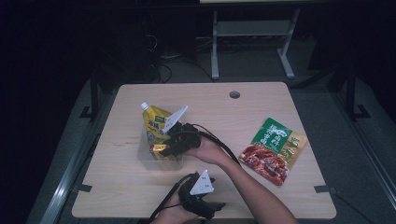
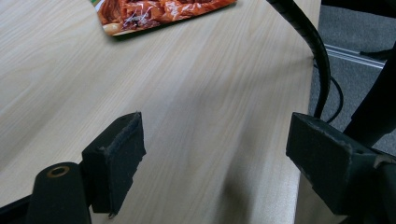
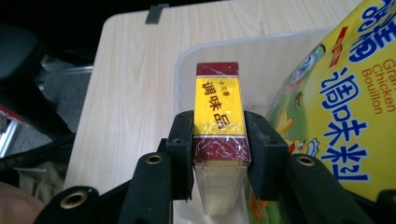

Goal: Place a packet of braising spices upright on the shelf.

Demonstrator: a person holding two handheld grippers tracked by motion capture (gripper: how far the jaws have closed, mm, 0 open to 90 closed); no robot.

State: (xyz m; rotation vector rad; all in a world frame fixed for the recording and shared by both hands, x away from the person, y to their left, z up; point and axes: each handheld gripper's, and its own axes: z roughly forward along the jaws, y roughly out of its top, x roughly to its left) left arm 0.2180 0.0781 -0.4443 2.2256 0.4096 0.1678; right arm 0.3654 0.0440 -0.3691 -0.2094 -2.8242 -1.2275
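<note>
Right gripper (image 3: 219, 154) pinching the seasoning box (image 3: 218, 116), long axis pointing into the clear bin (image 3: 187, 70) directly beneath; left gripper (image 2: 215, 158) spread, nearer the table's front edge

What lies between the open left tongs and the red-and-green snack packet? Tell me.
Bare wooden tabletop separates the left tongs from the red-and-green snack packet, per the left gripper view.
</note>
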